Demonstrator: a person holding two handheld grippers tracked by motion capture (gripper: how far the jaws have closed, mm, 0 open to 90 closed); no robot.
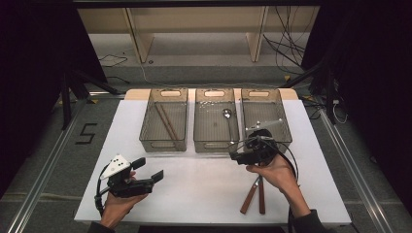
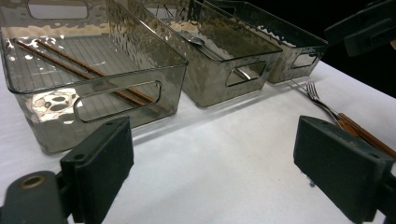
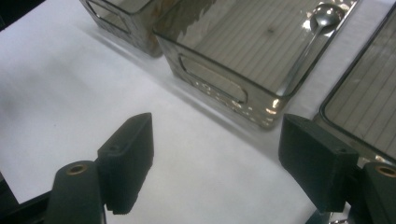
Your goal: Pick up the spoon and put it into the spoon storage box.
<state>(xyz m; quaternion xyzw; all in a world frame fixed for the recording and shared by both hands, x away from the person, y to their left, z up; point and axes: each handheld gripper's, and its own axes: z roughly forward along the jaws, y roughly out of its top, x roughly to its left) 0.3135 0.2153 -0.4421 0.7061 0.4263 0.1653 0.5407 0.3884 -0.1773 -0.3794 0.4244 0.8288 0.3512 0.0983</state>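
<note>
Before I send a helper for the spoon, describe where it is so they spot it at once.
Three smoky clear bins line the white table's far edge. The spoon lies in the middle bin, along its right wall, bowl pointing away. It is shiny metal; the left bin holds brown chopsticks.

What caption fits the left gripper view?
Open left gripper faces three bins, chopsticks in the nearest, fork on table.
</note>
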